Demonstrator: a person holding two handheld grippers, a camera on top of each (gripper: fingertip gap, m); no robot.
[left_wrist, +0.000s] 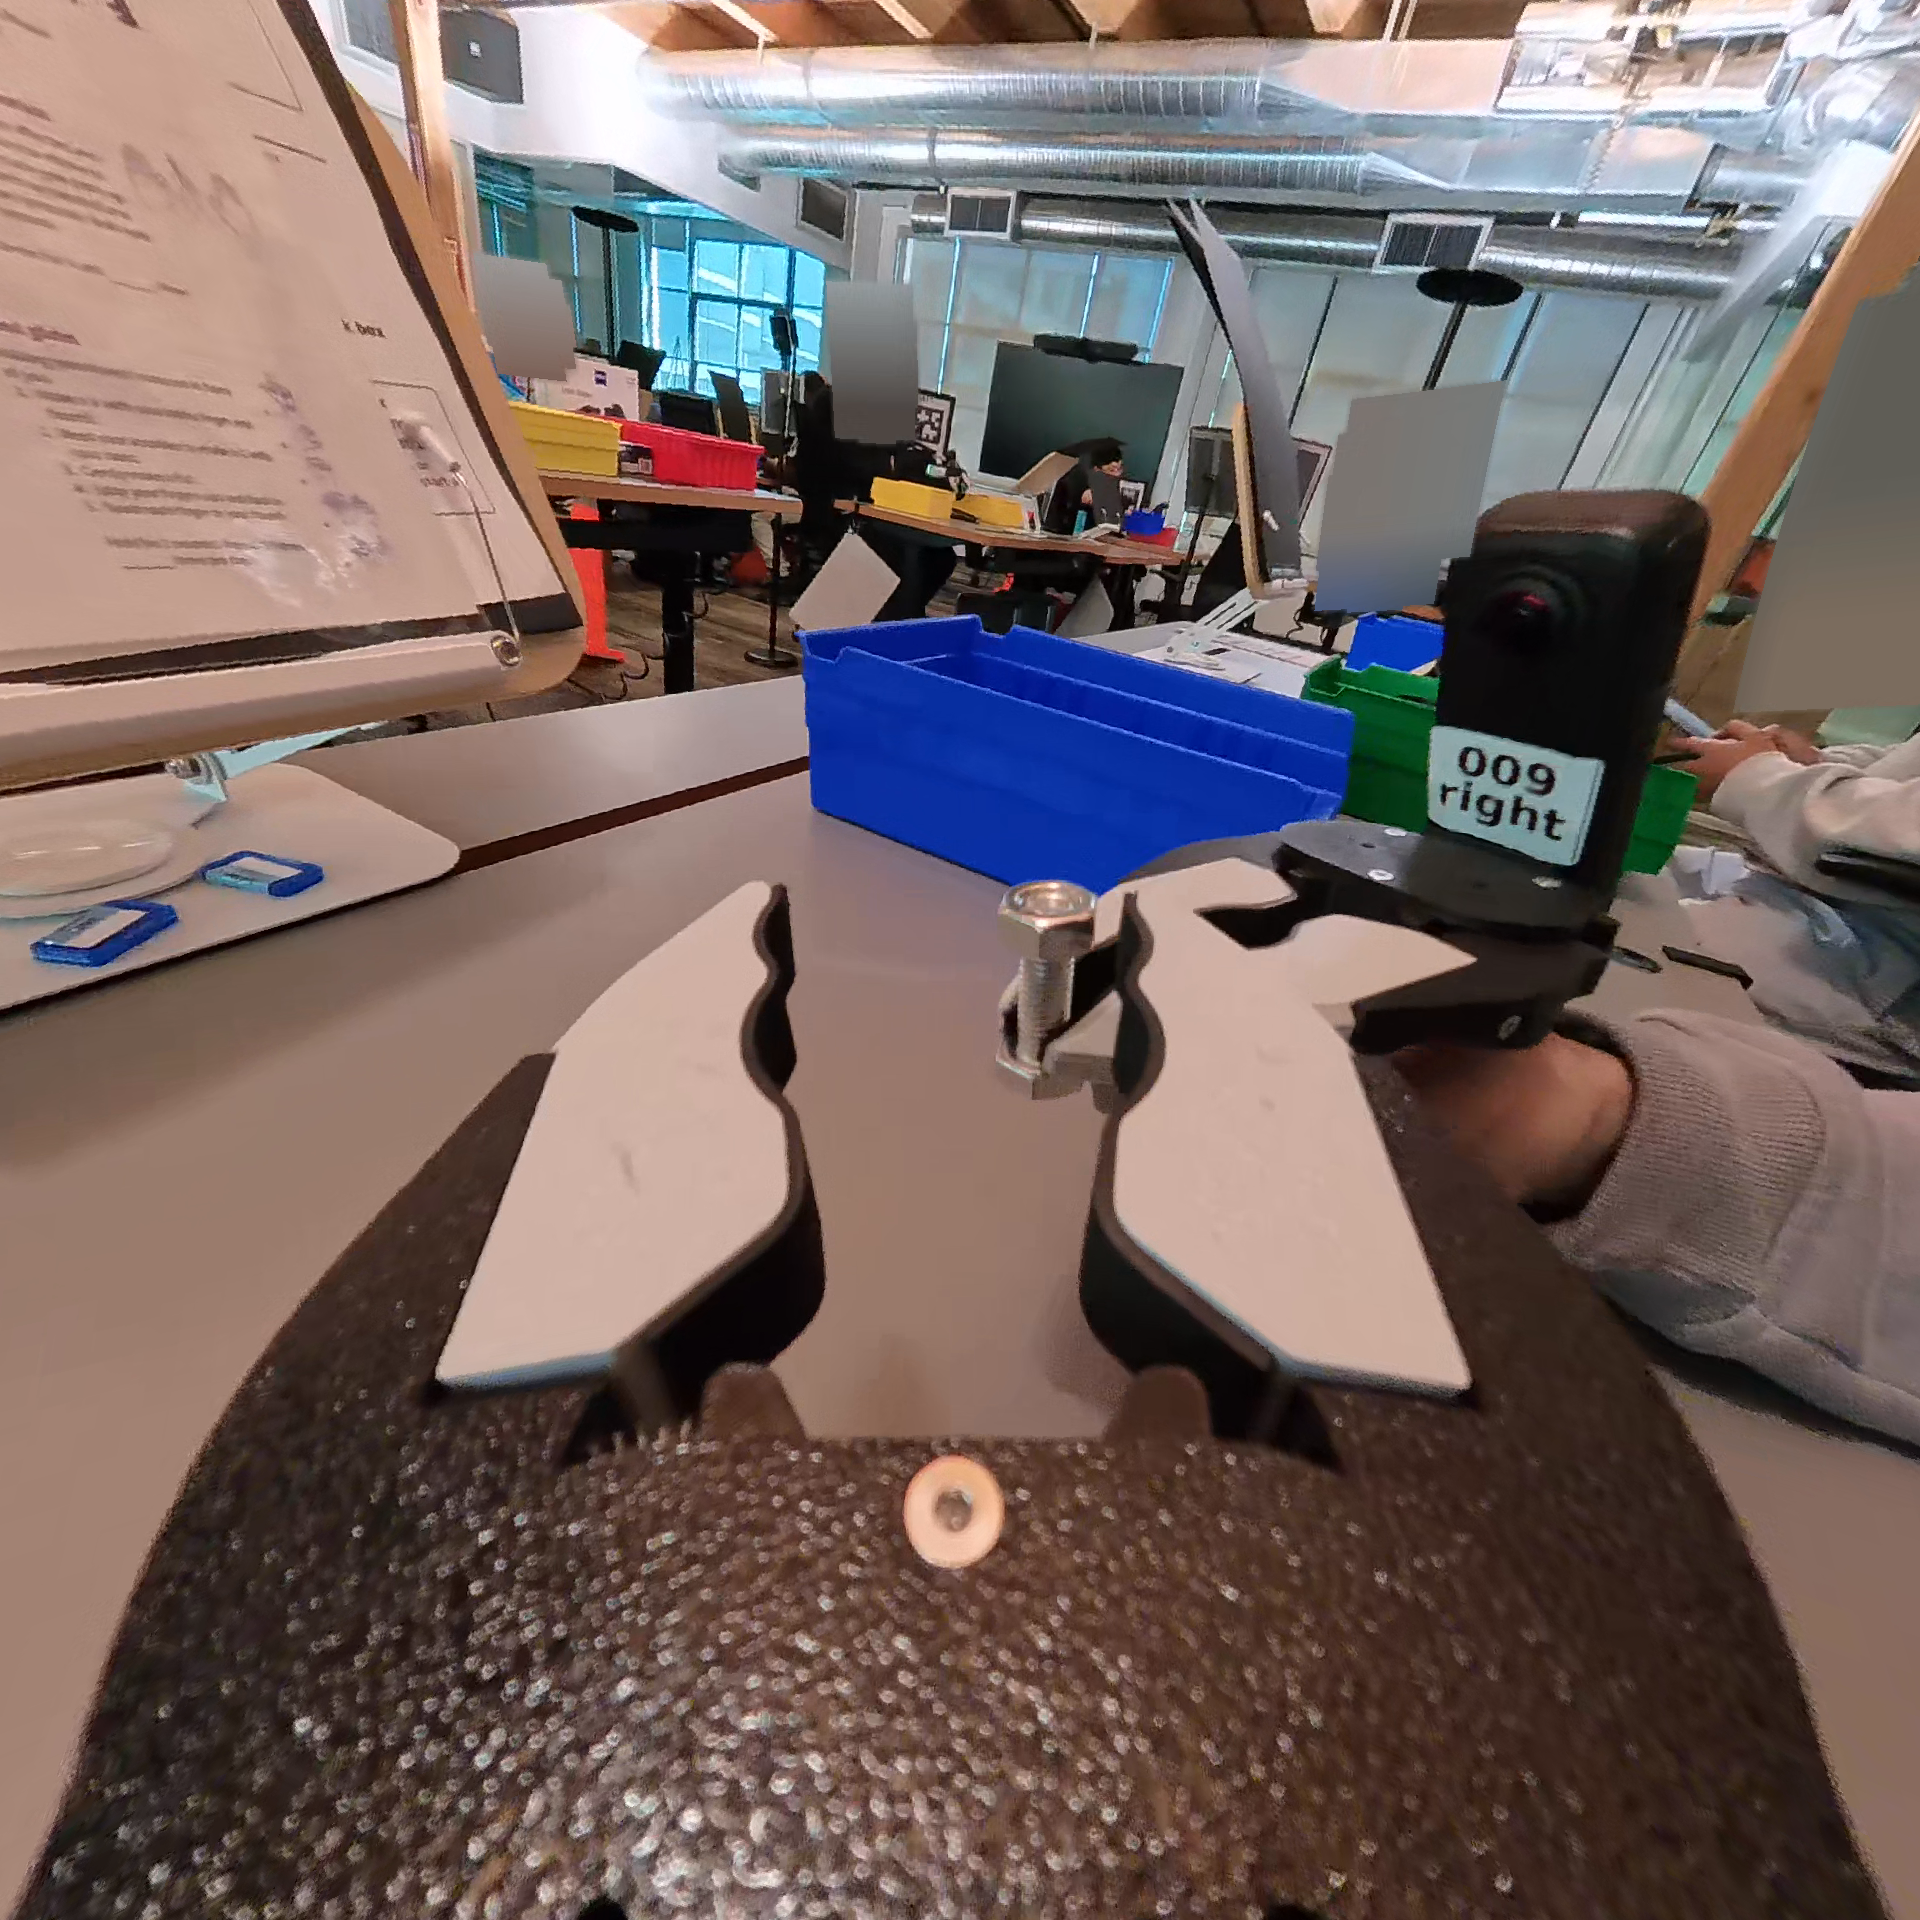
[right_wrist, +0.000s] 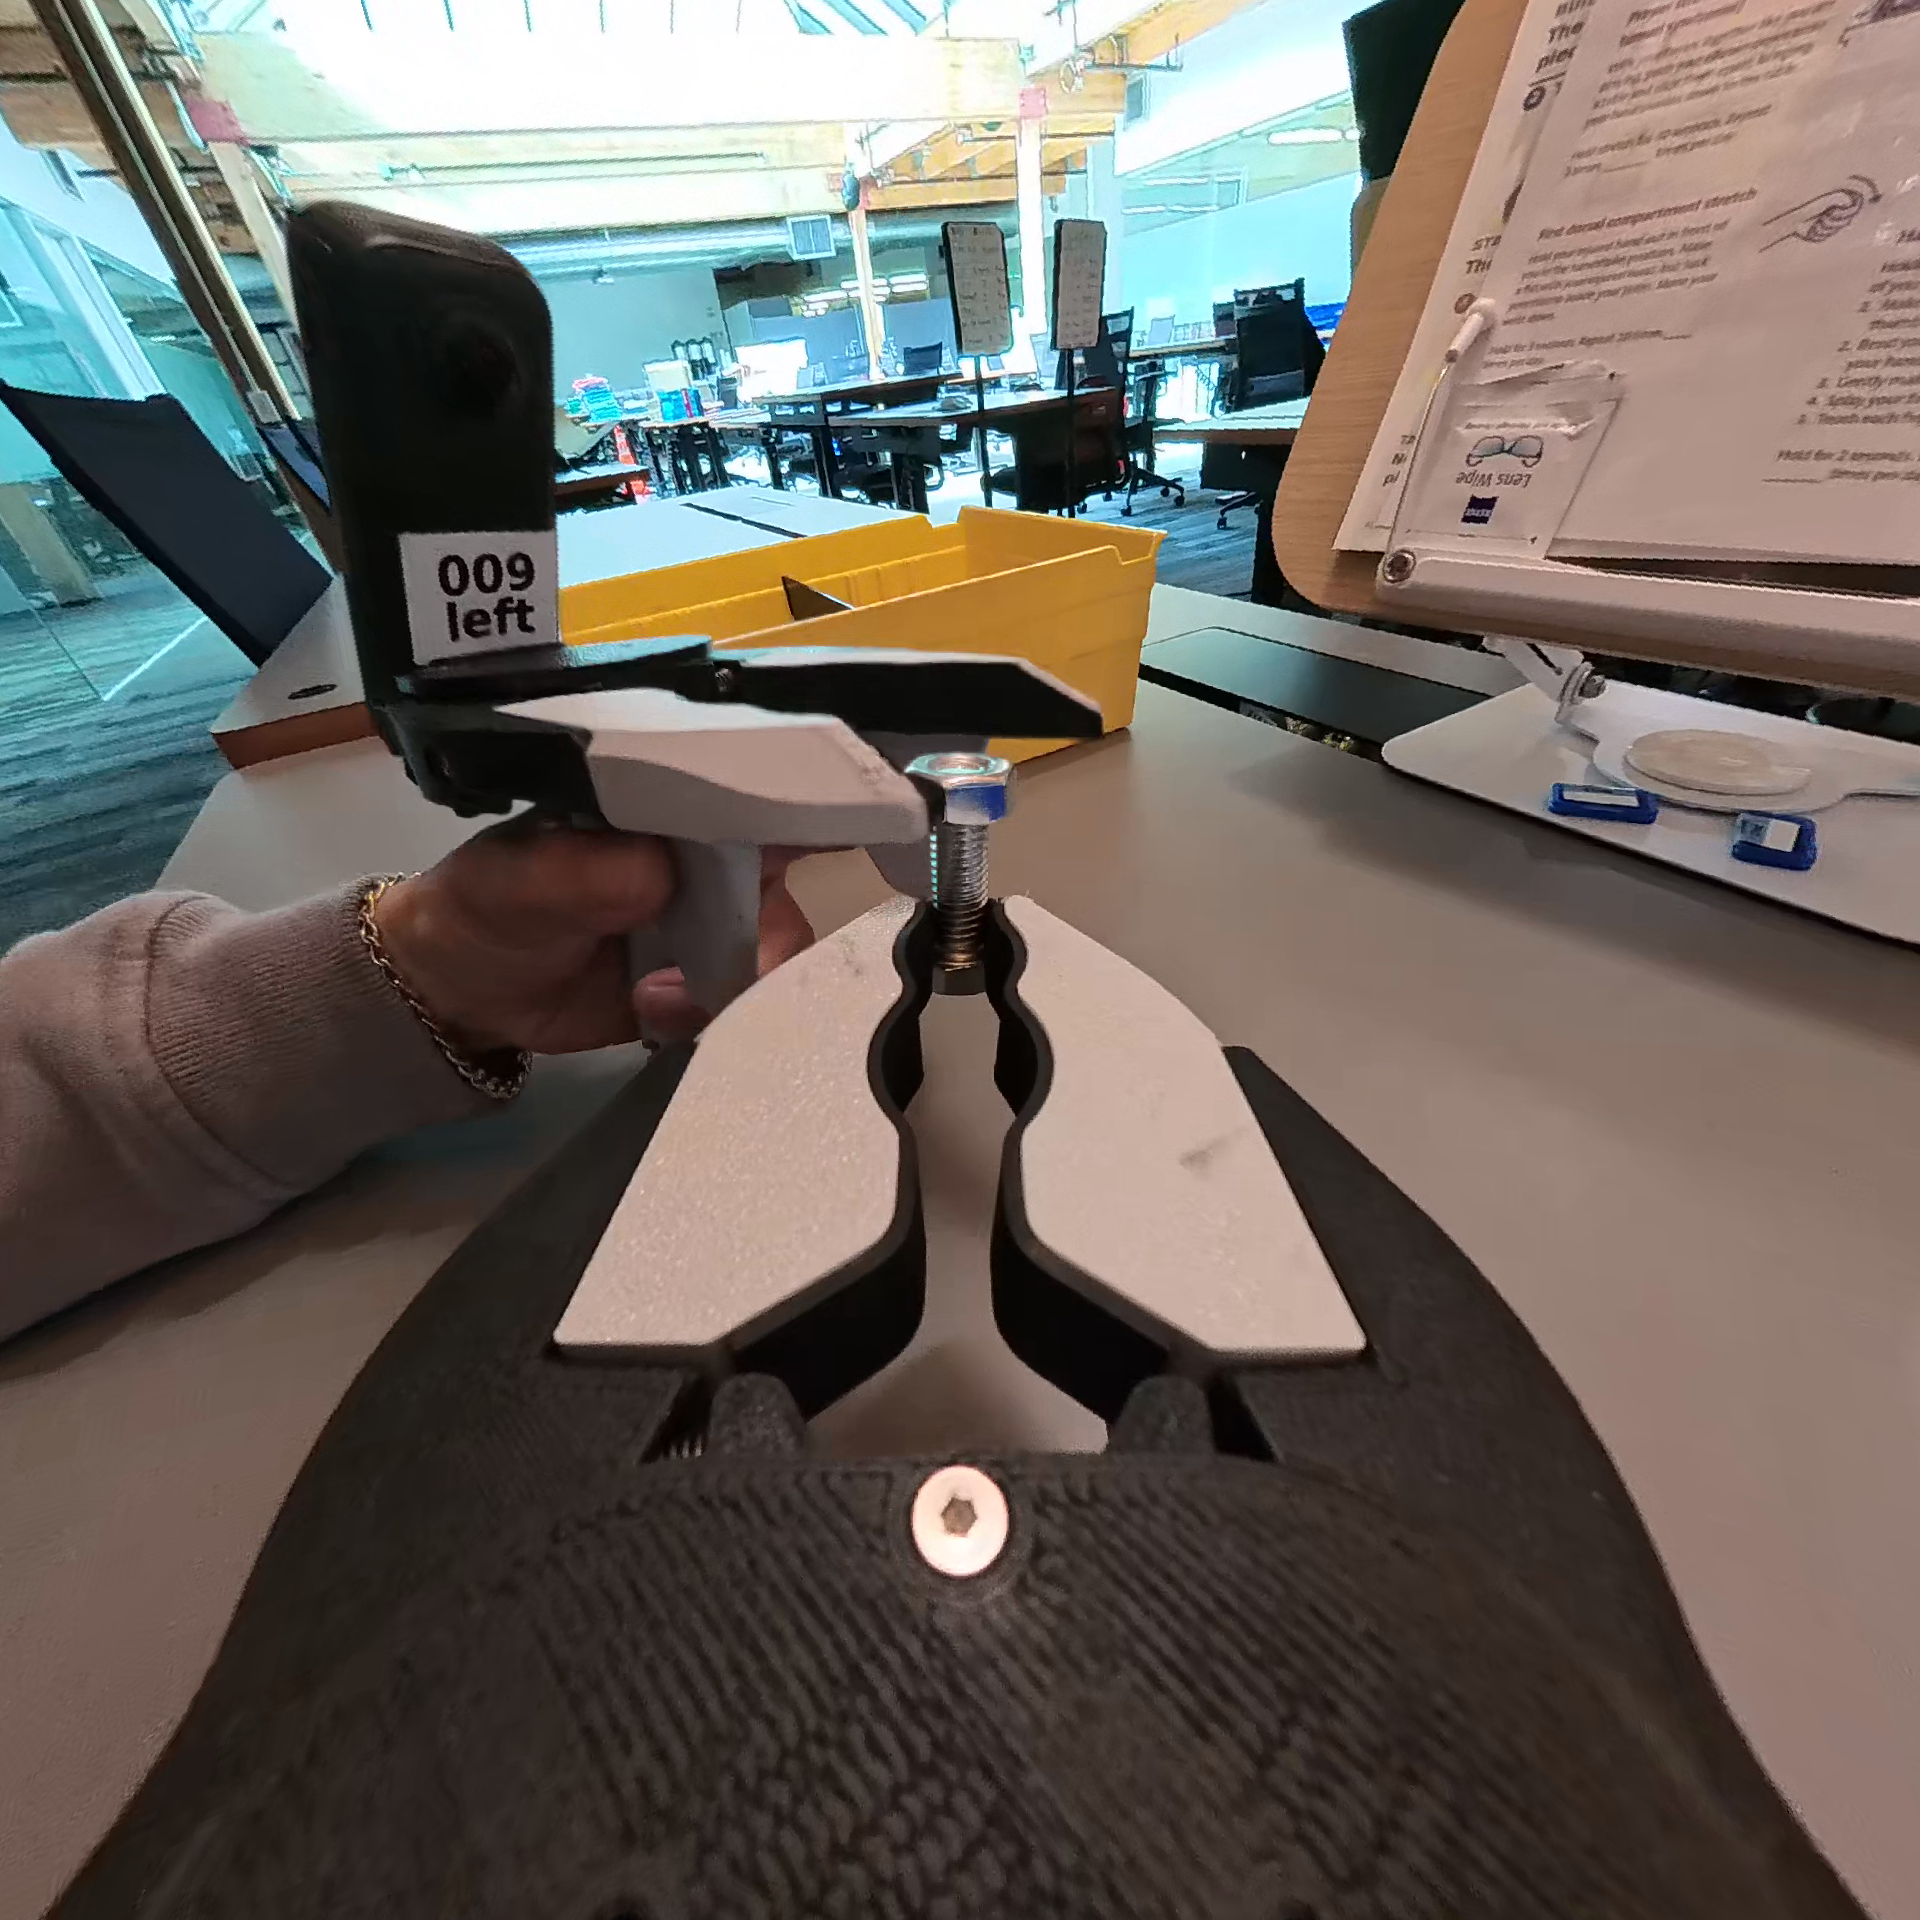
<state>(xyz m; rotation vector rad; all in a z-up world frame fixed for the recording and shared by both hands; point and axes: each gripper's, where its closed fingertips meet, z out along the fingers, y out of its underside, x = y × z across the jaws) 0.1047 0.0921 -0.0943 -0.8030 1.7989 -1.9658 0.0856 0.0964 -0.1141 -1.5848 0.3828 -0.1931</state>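
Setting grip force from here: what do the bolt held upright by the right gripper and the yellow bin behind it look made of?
Silver hex-head bolt: metal, likely zinc-plated steel; bright reflective threads. Yellow open-top bin: moulded plastic, judging by its uniform colour, dull sheen and thin walls.

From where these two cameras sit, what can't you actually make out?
- Bolt: its lower end, hidden between the right gripper's fingertips in both views.
- Blue bin: floor, hidden by its front wall, left wrist view.
- Yellow bin: contents, blocked by the left gripper, right wrist view.
- Background people: blurred patches.
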